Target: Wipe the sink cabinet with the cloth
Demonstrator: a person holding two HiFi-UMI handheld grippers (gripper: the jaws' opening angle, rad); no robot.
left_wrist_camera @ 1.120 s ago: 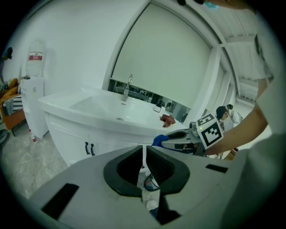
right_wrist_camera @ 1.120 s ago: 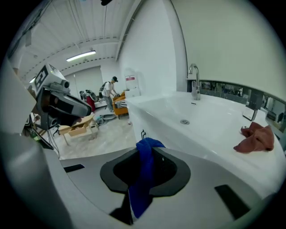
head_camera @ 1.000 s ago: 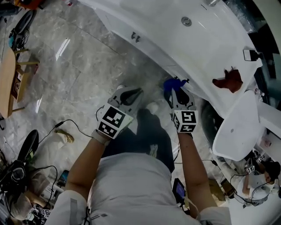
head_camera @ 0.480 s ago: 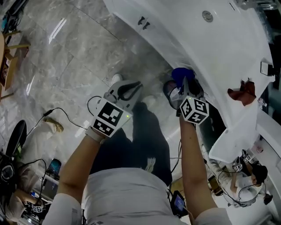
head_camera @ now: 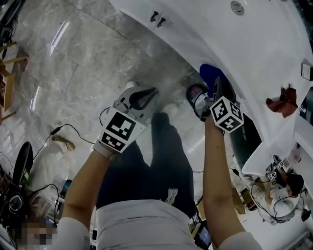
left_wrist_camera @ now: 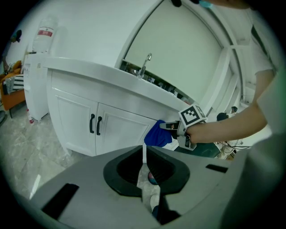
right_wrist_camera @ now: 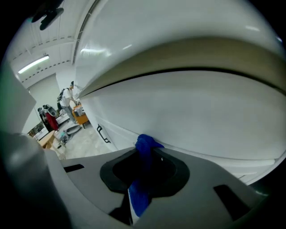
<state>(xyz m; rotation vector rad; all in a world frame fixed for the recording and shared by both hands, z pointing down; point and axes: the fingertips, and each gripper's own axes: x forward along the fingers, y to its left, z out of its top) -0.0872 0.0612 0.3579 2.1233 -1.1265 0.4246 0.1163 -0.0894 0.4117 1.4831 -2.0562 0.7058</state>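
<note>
The white sink cabinet (left_wrist_camera: pixel 80 120) has two doors with dark handles (left_wrist_camera: pixel 94 124), and its counter edge (head_camera: pixel 195 46) shows in the head view. My right gripper (head_camera: pixel 214 90) is shut on a blue cloth (head_camera: pixel 209 73) and presses it against the cabinet front just under the counter edge. That cloth (right_wrist_camera: pixel 144 145) bunches out between the right gripper's fingertips, touching the white panel (right_wrist_camera: pixel 187 120). The left gripper view shows the blue cloth (left_wrist_camera: pixel 157 134) against the cabinet. My left gripper (head_camera: pixel 141 99) hangs over the floor, away from the cabinet, shut and holding nothing.
A red rag (head_camera: pixel 285 101) lies on the counter at the right, near the basin drain (head_camera: pixel 237 7). A faucet (left_wrist_camera: pixel 144 67) rises behind the counter. Cables (head_camera: pixel 63 131) trail over the marble floor at the left. Another person (head_camera: pixel 288 188) is at the lower right.
My right gripper has slid up and to the right along the cabinet front with the blue cloth. The left gripper has barely moved.
</note>
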